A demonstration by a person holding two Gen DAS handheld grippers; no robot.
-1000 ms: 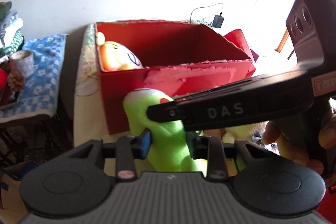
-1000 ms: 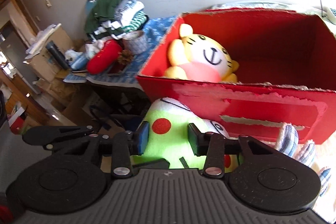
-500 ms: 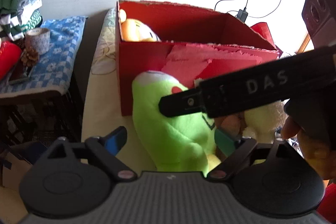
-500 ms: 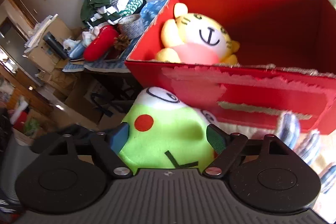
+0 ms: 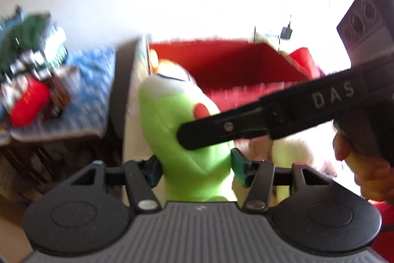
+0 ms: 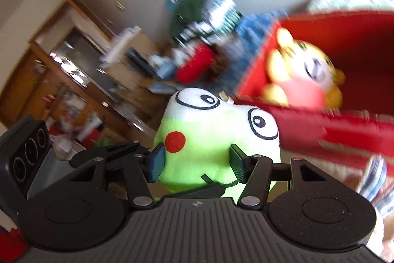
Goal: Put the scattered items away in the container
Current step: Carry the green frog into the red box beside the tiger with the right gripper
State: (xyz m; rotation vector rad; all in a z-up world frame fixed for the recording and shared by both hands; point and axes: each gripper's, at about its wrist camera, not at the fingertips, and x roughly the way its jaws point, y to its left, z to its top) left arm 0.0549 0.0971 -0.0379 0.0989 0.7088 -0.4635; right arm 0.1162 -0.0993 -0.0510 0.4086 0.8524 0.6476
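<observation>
Red box sat open-topped on the cloth-covered surface, tiger plush lying inside at its left end. Green frog plush was outside the box, in front of its near-left corner, head up level with the rim; whether it was clear of the surface couldn't be told from the blurred frames. Both tools were clamped on it. Right gripper had both pads pressed into the frog's cheeks below the eyes. Left gripper pinched the frog's lower body; the right tool's finger crossed above it, lying against the frog's face. Side table left of the box held blue checked cloth, folded clothes, red roll.
</observation>
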